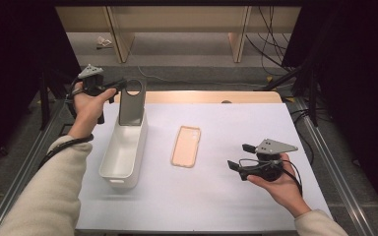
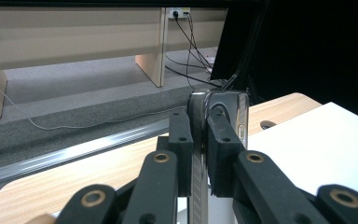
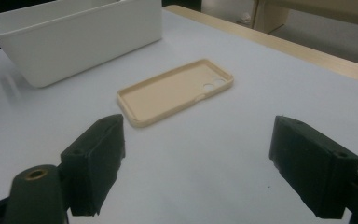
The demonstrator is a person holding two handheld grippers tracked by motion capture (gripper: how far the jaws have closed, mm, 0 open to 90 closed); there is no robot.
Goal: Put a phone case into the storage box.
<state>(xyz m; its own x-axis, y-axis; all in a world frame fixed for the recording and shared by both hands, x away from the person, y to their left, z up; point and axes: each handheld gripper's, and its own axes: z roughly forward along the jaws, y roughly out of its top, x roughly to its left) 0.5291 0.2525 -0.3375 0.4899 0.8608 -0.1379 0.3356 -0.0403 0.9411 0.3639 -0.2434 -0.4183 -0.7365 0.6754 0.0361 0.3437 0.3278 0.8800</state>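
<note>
Gripping a grey phone case (image 1: pixel 131 103) by its top edge, the left gripper (image 1: pixel 114 88) holds it upright over the far end of the white bin (image 1: pixel 109 162), apparently to lower it inside. Near right, the right gripper (image 1: pixel 238 156) hovers with jaws spread, aimed at the beige case (image 1: pixel 186 146) lying flat mid-table, likely next for pickup.

high view looks down from above the table (image 1: pixel 236 196)'s near side toward 12 o'clock; right gripper view, close and low, shares the beige case (image 1: pixel 186 146) (image 3: pixel 177 91).
</note>
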